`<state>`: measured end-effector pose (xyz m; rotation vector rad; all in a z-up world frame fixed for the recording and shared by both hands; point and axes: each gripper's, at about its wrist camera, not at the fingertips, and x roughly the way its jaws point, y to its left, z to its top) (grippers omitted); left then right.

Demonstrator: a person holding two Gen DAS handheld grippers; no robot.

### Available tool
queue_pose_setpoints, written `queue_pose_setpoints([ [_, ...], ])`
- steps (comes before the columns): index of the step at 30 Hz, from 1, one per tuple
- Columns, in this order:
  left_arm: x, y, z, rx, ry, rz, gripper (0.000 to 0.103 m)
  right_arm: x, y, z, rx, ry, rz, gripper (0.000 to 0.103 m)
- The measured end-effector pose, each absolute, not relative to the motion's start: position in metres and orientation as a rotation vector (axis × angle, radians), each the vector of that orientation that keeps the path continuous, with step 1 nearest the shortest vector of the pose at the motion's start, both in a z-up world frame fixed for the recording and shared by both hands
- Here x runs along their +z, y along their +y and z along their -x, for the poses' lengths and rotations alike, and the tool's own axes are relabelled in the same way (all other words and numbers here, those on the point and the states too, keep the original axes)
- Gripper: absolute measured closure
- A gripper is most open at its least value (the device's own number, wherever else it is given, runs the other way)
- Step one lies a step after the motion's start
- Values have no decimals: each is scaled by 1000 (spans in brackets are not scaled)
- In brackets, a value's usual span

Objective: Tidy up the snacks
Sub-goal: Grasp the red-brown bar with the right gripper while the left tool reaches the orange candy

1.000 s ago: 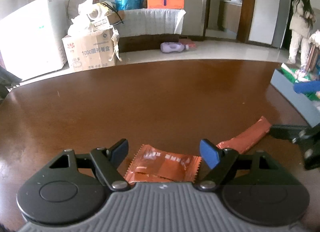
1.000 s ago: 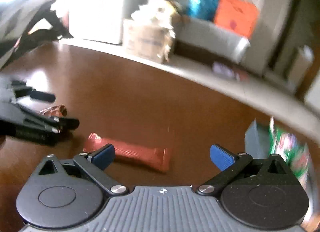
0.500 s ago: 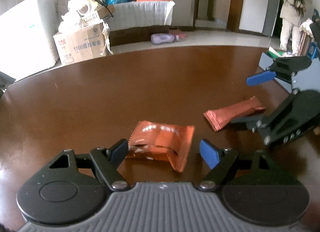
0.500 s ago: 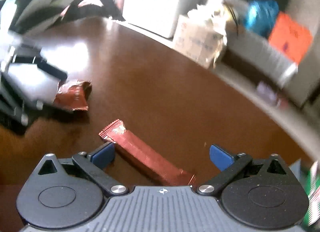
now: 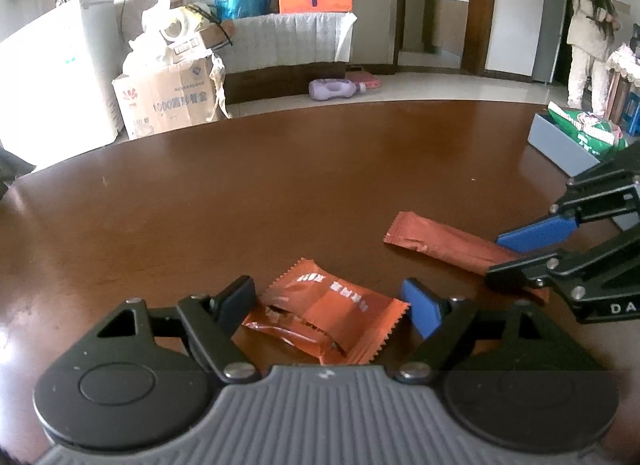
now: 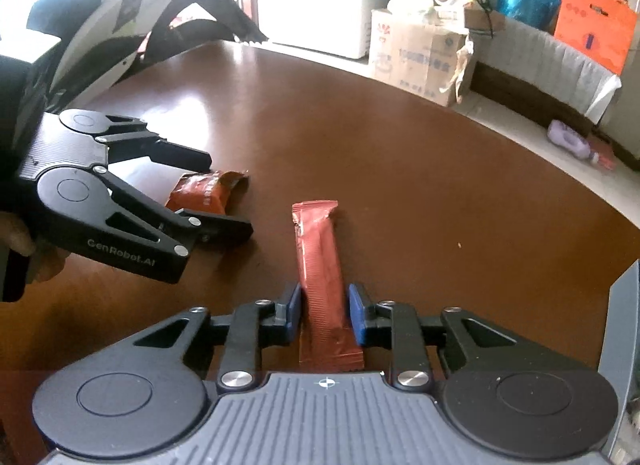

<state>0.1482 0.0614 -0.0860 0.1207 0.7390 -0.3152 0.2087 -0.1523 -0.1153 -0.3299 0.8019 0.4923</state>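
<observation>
Between the blue pads of my right hand-held gripper (image 6: 323, 315) sits the long red snack bar (image 6: 320, 265). Its jaws have just been closing and now stand narrow, pads against both sides of the bar near its close end. The bar lies flat on the brown tabletop (image 6: 400, 169) and points away from me.

To the left, my left hand-held gripper (image 5: 330, 303) stands wide, its fingers on either side of the square orange snack packet (image 5: 332, 311). The near-left finger looks to be at the packet's edge; the right pad stands just clear of it. That packet also lies flat on the tabletop, near the bar but apart from it.

At the far right edge of the tabletop stands a grey bin (image 5: 560, 143). A green and white snack bag (image 5: 588, 131) sticks up out of it; what else is inside I cannot tell.

Beyond the tabletop, on the floor, a cardboard box (image 5: 168, 101) is stuffed with white wrapping and a tape roll, beside a white appliance (image 5: 52, 81). A purple bottle (image 5: 334, 88) lies on the floor. A person (image 5: 588, 33) stands at far right.
</observation>
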Motion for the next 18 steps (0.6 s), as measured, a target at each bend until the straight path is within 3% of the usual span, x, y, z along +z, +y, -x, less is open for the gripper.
queue_pose_setpoints([
  [3,-89,59,-146,-310,719,-117,23,-119,-146,-207,483,781,329,73],
  [7,-89,49,-142,-336,687,-123,52,-119,-144,-203,465,773,330,79],
  [11,-87,37,-140,-331,674,-145,68,-118,-148,-194,426,772,329,80],
  [18,-83,24,-140,-310,673,-171,75,-109,-159,-177,378,770,314,80],
])
